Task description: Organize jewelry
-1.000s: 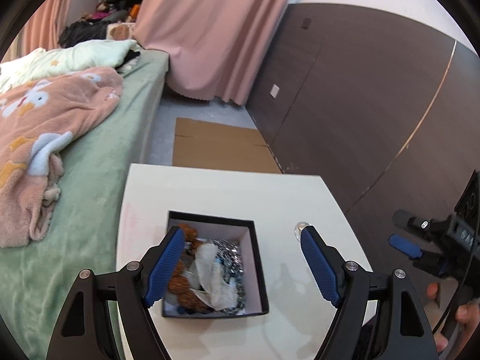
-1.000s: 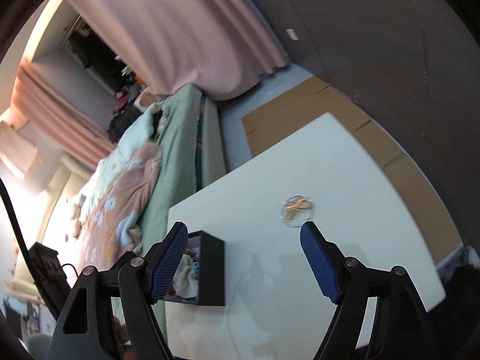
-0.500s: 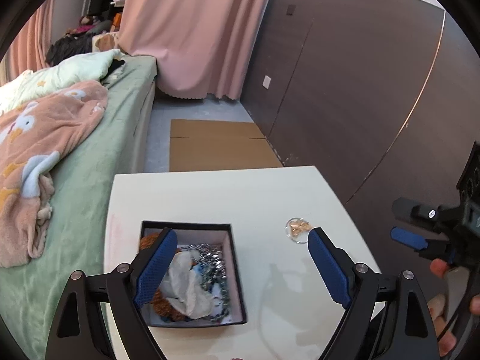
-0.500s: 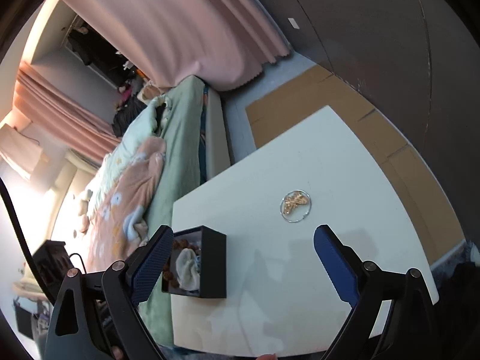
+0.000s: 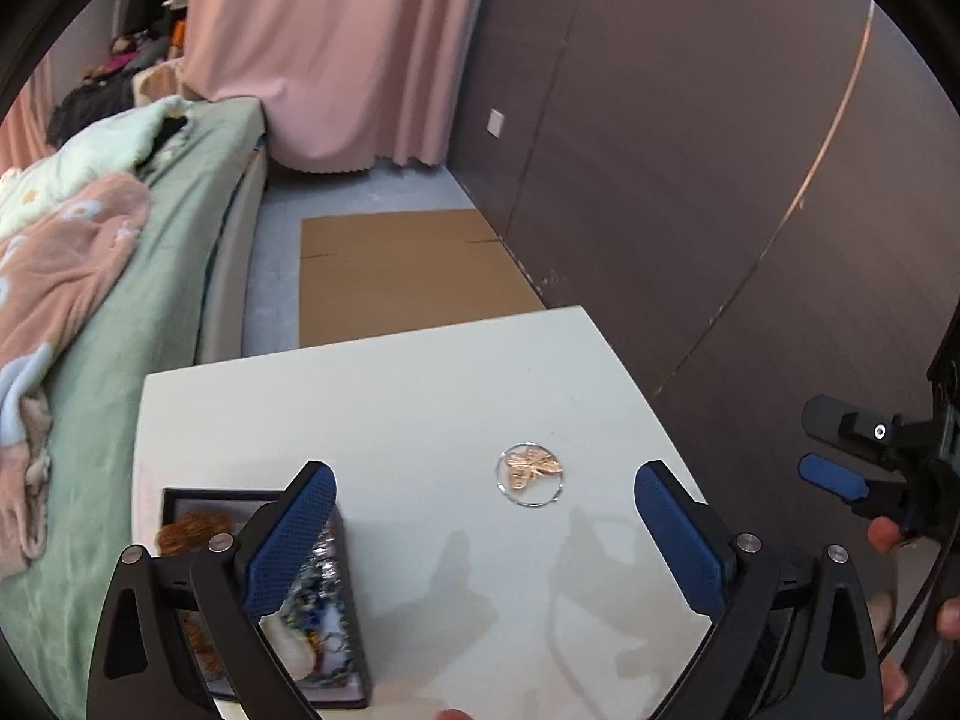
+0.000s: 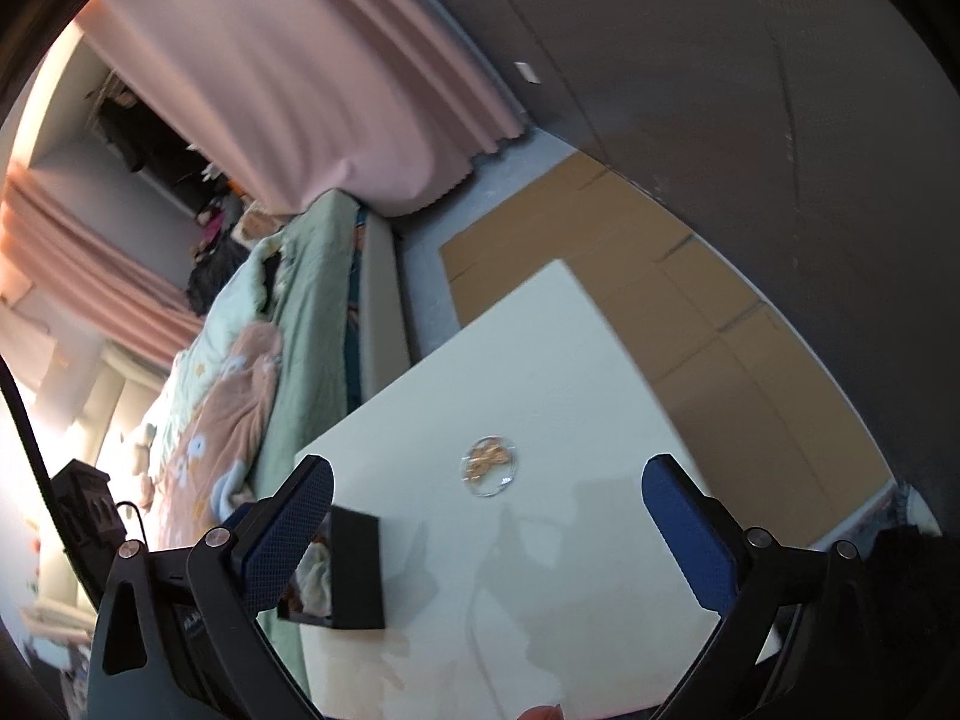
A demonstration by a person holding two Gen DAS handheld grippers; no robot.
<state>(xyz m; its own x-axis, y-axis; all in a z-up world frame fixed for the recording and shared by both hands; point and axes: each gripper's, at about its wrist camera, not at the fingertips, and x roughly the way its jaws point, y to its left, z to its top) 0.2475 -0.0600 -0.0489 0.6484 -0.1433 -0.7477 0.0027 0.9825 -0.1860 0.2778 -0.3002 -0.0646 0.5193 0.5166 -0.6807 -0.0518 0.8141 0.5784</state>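
Observation:
A black open box sits at the near left of the white table, partly behind my left finger. It holds brown beads and a silvery chain tangle. A gold butterfly brooch in a clear round disc lies alone to the right of the box. My left gripper hovers over bare table between box and disc, its jaws opening with nothing in them. My right gripper is above the near table edge, jaws opening and empty. The disc shows between its fingers and the box by its left finger.
A bed with a green sheet and a pink blanket runs along the table's left side. Flattened cardboard lies on the floor beyond the table. A dark panelled wall stands on the right, a pink curtain behind.
Both grippers' jaws have spread wider. The left gripper has moved right, off the box toward the disc. In the right wrist view the disc now lies between the fingers.

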